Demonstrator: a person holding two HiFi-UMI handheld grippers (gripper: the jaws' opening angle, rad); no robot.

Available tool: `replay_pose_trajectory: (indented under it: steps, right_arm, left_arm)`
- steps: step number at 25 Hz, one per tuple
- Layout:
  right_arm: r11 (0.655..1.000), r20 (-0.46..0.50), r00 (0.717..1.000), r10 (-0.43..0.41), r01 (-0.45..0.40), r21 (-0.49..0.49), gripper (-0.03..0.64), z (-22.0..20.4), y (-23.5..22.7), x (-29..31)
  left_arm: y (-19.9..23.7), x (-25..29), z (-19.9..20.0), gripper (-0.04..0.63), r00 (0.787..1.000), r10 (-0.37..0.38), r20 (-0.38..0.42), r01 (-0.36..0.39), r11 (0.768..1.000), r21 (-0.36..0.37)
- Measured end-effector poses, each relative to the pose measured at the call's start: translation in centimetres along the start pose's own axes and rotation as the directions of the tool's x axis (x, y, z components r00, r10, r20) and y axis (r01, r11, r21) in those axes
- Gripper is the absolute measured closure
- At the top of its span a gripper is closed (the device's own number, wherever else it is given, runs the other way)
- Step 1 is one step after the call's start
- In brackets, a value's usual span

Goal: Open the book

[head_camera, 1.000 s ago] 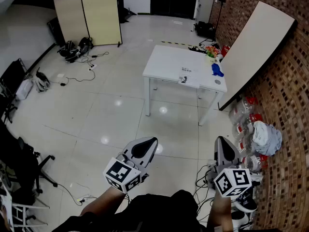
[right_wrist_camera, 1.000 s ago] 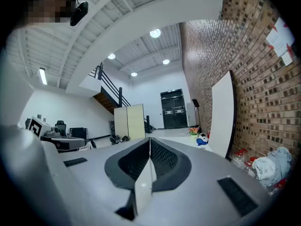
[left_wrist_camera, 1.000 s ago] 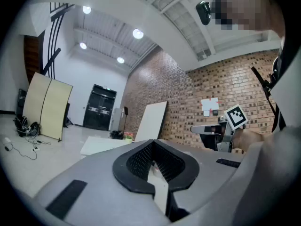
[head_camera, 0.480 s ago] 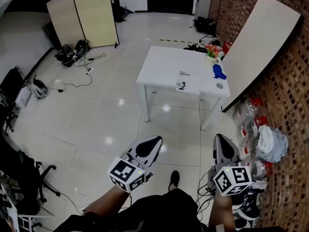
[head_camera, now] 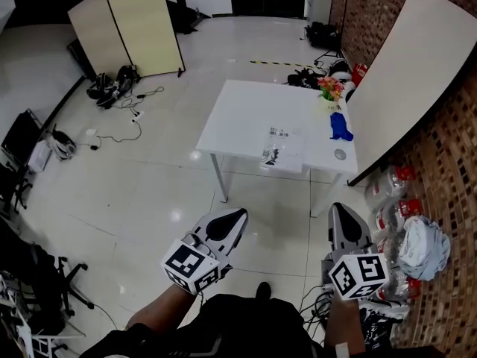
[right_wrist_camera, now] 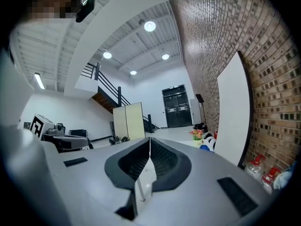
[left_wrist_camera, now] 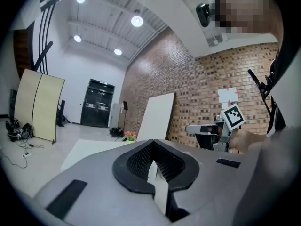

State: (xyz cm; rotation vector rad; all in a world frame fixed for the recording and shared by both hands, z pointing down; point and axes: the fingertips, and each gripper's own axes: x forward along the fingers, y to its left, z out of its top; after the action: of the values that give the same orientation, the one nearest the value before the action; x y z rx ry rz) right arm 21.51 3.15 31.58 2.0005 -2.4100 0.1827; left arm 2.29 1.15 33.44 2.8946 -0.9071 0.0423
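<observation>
Far ahead stands a white table [head_camera: 238, 118]. A thin white book [head_camera: 286, 148] with some print on it lies flat near the table's front right edge, with a small dark item [head_camera: 270, 155] at its near side. My left gripper [head_camera: 239, 214] and right gripper [head_camera: 338, 208] are held low, well short of the table, both pointing toward it. In the left gripper view, the left gripper [left_wrist_camera: 152, 142] has its jaws together with nothing between them. In the right gripper view, the right gripper [right_wrist_camera: 149, 140] is likewise shut and holds nothing.
A blue object [head_camera: 341, 127], a pot of flowers [head_camera: 331, 88] and a small round disc [head_camera: 340, 154] sit on the table's right side. A white board [head_camera: 410, 73] leans on the brick wall. Bags and bottles [head_camera: 414, 237] lie at the right; a folding screen [head_camera: 127, 28] and cables [head_camera: 119, 129] are at the left.
The table has come nearer and lower in the head view as the person walks toward it. Both grippers keep their place in the view and stay shut.
</observation>
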Motion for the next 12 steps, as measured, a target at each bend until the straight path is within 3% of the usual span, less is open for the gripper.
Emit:
replay_pose_trajectory:
  steps: [7, 12]
  right_arm:
    - [0.999, -0.024, 0.999, 0.029, -0.029, 0.030, 0.615, 0.0, -2.8, 6.8]
    - [1.000, -0.054, 0.998, -0.012, 0.013, 0.022, 0.615, -0.3, -4.1, 12.3]
  left_arm:
    - [4.9, 4.8, 0.5, 0.594, 0.999, 0.034, -0.036, -0.034, 0.999, 0.003]
    - [10.2, 8.0, 0.4, 0.594, 0.999, 0.017, -0.034, -0.018, 0.999, -0.035]
